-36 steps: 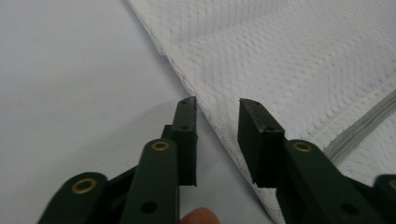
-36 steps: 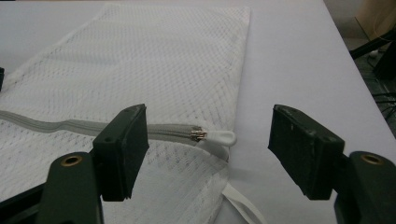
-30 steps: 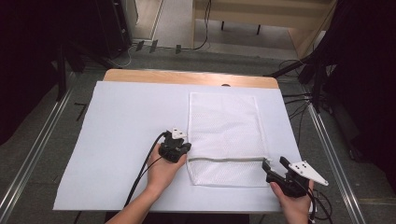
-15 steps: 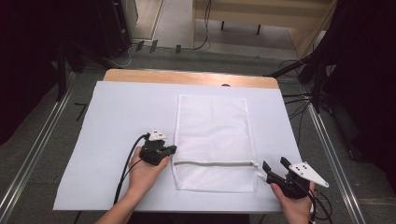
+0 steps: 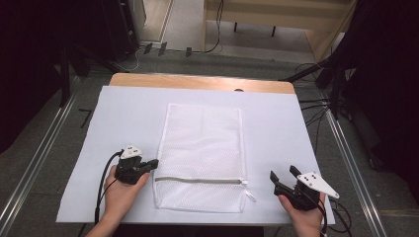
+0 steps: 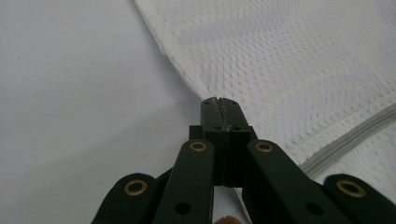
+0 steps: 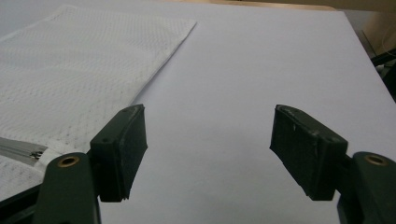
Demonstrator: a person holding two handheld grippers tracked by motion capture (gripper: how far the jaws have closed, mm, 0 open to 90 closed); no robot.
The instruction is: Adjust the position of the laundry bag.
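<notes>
Bag (image 5: pixel 202 148), pinched by left tongs (image 5: pixel 154 163), has slid further left.

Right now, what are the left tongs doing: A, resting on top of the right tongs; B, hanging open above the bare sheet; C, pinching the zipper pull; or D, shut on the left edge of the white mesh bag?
D: in the left gripper view the left tongs have their jaws pressed together on the edge of the white mesh bag, well away from the zipper pull.
</notes>
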